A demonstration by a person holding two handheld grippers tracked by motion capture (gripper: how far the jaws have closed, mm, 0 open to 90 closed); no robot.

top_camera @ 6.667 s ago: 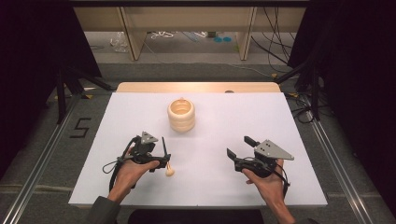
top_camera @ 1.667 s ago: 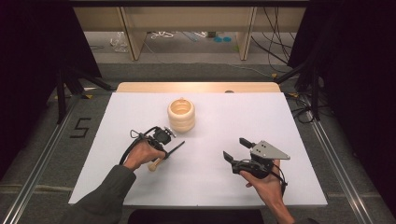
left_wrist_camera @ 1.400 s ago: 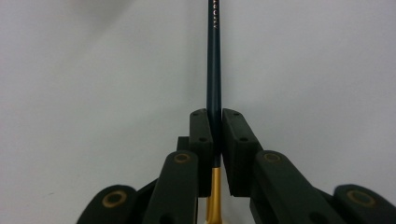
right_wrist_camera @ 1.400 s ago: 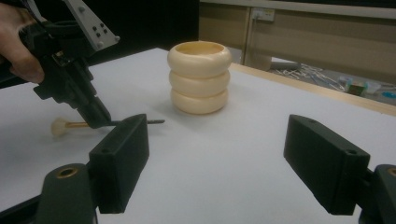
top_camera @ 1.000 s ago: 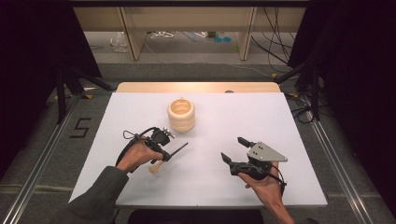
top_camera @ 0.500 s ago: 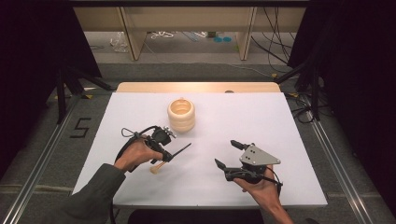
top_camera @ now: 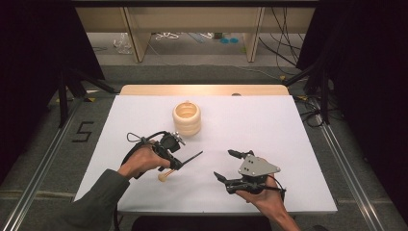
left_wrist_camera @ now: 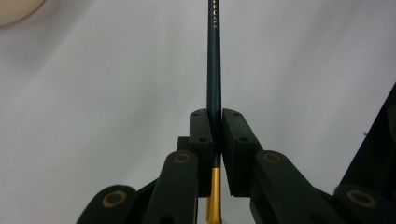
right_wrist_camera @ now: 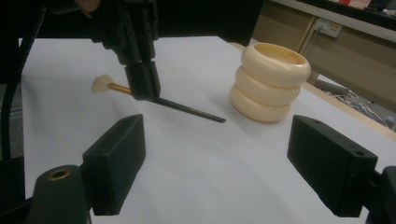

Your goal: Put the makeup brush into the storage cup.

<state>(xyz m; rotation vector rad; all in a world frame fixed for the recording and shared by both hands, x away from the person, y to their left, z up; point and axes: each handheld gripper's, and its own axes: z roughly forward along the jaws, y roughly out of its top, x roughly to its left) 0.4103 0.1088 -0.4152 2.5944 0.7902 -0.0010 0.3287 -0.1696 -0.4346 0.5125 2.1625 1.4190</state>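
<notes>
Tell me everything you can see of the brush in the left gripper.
The brush is slim: a dark handle with pale lettering, a gold ferrule and a cream tuft. The left gripper is shut on it where handle meets ferrule. It is held roughly level, off the white table, its handle tip toward the cream ringed holder.

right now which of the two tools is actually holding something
The left tool: its jaws are shut on the thin dark brush with the gold ferrule. The right tool stands wide open with nothing between its jaws.
</notes>
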